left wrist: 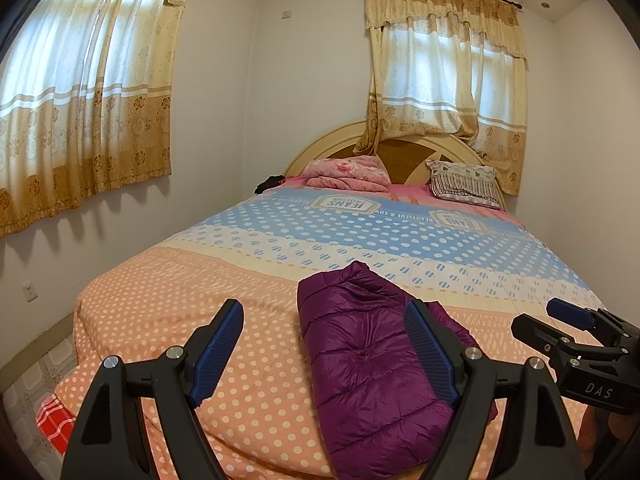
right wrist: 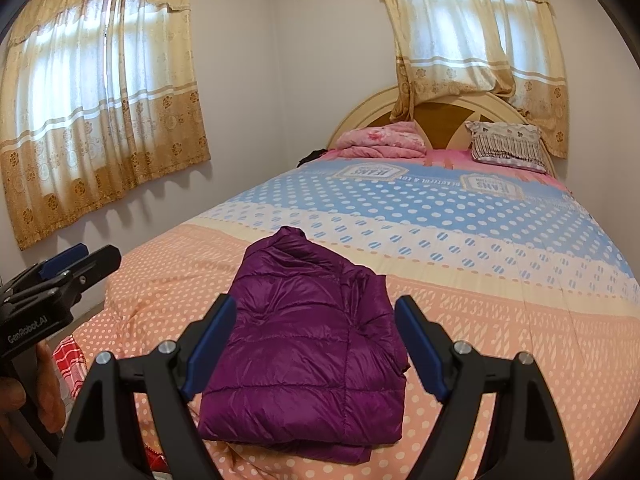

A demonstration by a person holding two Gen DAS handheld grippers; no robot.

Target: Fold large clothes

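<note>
While both tongs hover above the near end of the bed, the folded purple quilted puffer jacket (right wrist: 308, 344) lies flat on the peach polka-dot bedspread (right wrist: 500, 320), close to the near edge. The right gripper (right wrist: 316, 346) has its blue-padded fingers (right wrist: 208, 350) spread wide, one on either side of the jacket as seen from its own camera, and it holds nothing; whether it is directly over the garment or short of it cannot be told. The left gripper (left wrist: 324, 354) is likewise wide open and empty, set further left, so the jacket (left wrist: 368, 364) appears toward its right finger, with bare bedspread (left wrist: 160, 304) between its pads. Each gripper shows at the edge of the other's view: the right one (left wrist: 568, 314) at the right edge, the left one (right wrist: 76, 256) at the left edge. At the far end, a pink folded blanket (left wrist: 348, 172) and a striped pillow (left wrist: 464, 182) rest against the rounded wooden headboard (left wrist: 404, 152).
</note>
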